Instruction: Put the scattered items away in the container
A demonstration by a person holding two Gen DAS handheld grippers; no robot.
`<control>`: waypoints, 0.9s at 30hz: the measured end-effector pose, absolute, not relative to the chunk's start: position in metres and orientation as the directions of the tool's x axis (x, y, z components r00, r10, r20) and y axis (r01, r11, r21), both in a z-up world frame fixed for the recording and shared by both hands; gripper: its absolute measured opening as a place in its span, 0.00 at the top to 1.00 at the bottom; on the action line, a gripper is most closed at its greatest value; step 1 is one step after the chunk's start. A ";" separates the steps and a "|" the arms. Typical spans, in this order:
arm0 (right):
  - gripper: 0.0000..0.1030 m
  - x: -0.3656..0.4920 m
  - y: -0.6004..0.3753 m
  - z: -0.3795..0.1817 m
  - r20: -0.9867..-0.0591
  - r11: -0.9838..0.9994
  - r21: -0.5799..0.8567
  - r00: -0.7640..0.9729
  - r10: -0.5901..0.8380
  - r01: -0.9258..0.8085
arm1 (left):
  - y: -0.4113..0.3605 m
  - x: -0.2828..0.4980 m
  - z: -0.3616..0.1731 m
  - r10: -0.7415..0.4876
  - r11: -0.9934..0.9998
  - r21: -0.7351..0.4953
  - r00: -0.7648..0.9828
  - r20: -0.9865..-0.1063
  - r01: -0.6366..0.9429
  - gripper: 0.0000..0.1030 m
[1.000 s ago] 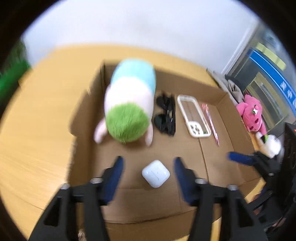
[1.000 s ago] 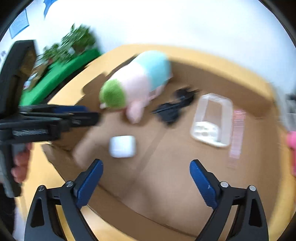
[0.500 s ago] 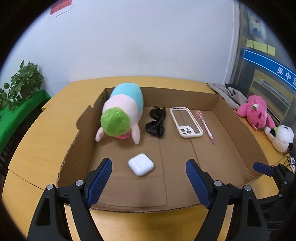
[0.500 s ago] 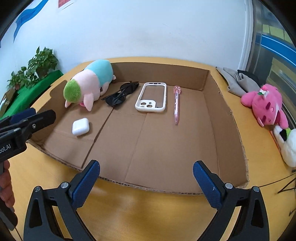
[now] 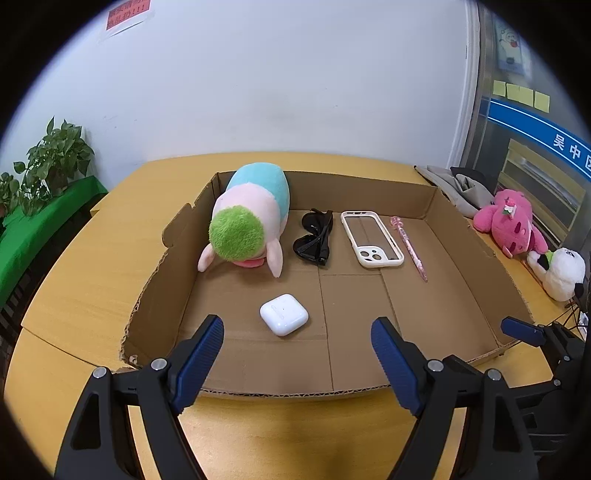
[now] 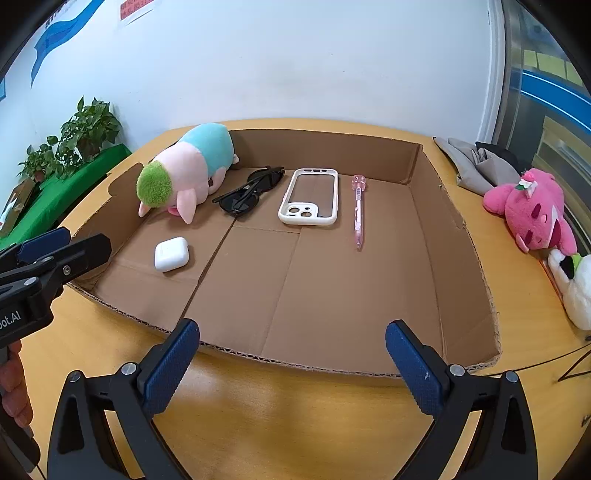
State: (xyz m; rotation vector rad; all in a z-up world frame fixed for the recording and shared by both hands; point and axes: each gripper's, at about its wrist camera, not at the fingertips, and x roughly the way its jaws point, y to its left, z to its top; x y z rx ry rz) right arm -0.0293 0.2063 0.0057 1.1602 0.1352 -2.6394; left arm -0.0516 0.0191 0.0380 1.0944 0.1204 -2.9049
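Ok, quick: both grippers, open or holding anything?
Left gripper: open, empty, above the cardboard box's near edge.
Right gripper: open, empty.

Right gripper (image 6: pixel 291 341) spread wide, lower frame; cardboard tray (image 6: pixel 458 236) holds plush (image 6: pixel 184 166), sunglasses (image 6: pixel 251 190), phone case (image 6: pixel 310 197), pen (image 6: pixel 358 212), probably an earbud case (image 6: pixel 171 253).

The blue sign band (image 5: pixel 543 127) at far right reads "吴中区". The left gripper (image 6: pixel 44 245) body shows "ot.AI". The red wall notice (image 5: pixel 127 13) is illegible.

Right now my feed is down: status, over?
Left gripper and right gripper open, empty. Earbud case, plush in cardboard box. Nothing blocking.
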 end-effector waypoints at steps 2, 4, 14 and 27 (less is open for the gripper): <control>0.01 -0.029 0.206 0.005 -0.737 -0.963 0.016 -0.648 -0.193 0.269 | 0.019 -0.051 0.037 0.005 -0.996 -0.067 -0.752 -0.659 0.052 0.20; 0.01 -0.027 0.205 0.004 -0.739 -0.963 0.018 -0.645 -0.195 0.270 | 0.019 -0.050 0.036 0.003 -0.997 -0.062 -0.750 -0.661 0.050 0.20; 0.01 -0.026 0.206 0.004 -0.736 -0.964 0.018 -0.650 -0.192 0.264 | 0.019 -0.050 0.031 -0.010 -0.998 -0.044 -0.735 -0.678 0.055 0.20; 0.01 -0.027 0.206 0.005 -0.734 -0.964 0.022 -0.650 -0.195 0.265 | 0.025 -0.054 0.029 -0.017 -0.999 -0.021 -0.722 -0.692 0.043 0.20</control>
